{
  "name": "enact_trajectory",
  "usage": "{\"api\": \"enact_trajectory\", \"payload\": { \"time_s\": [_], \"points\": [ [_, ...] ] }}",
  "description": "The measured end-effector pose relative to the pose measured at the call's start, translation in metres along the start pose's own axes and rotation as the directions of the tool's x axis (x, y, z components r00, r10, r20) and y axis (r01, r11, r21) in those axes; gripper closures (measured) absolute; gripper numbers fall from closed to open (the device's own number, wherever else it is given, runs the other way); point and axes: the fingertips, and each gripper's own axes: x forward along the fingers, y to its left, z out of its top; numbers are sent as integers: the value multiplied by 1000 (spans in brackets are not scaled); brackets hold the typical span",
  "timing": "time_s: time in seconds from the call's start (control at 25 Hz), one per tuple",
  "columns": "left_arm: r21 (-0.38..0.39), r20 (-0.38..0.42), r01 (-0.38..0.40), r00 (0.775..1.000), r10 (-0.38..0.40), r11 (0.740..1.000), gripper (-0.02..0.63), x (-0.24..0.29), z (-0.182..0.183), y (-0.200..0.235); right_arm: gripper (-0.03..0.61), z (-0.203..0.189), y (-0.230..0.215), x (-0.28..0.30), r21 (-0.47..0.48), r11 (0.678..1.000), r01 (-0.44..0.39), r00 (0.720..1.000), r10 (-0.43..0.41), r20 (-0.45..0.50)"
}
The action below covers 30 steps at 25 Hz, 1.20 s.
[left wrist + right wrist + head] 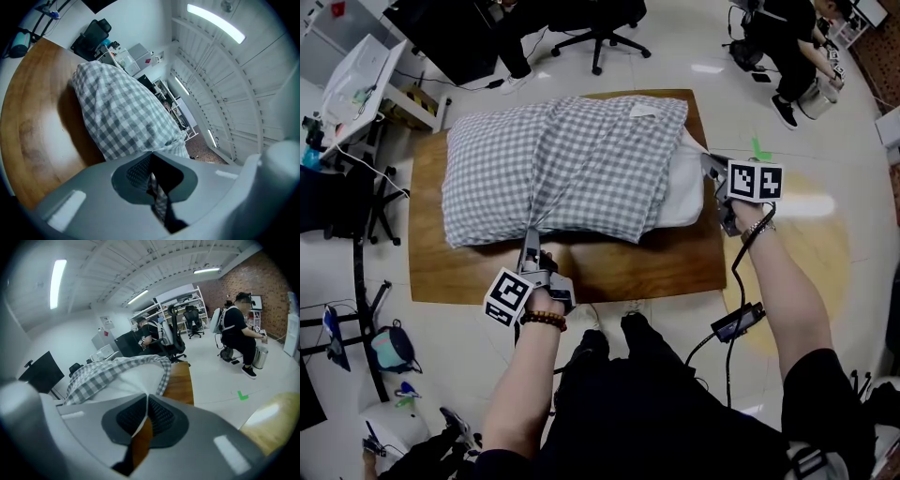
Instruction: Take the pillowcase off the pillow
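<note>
At centre frame, the pillow (684, 192) is lying on the wooden table (656, 267), its white end protruding at right. The left gripper (530, 242) is clamping the checked pillowcase (562, 155) at its lower edge. The right gripper (711, 169) is pinching the pillow's white fabric.

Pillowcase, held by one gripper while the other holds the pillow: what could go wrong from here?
The left gripper pinches only a thin fold of the pillowcase, so the cloth may slip out. The right gripper holds just an edge of the white pillow; it may pull free.
</note>
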Motion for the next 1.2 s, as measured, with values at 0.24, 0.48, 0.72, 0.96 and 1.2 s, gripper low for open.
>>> {"api": "enact_trajectory", "payload": {
  "time_s": [0.24, 0.48, 0.72, 0.96, 1.2],
  "points": [
    [20, -55, -6, 998, 7, 1000, 609, -10, -20, 9, 566, -29, 8, -4, -7, 1000, -8, 1000, 8, -26],
    [45, -152, 43, 988, -35, 998, 586, -23, -30, -10, 474, -33, 25, -21, -33, 998, 57, 998, -57, -6],
    [64, -216, 149, 967, -132, 987, 546, -53, -22, -44, 446, -36, 54, -58, -56, 991, 118, 992, -115, 55],
    [133, -261, 254, 941, -214, 958, 541, -90, -16, -86, 446, -51, 81, -104, -73, 986, 152, 983, -144, 110],
    [233, -354, 351, 899, -257, 907, 532, -111, 2, -133, 446, -51, 114, -140, -110, 979, 174, 977, -158, 144]
  ]
}}
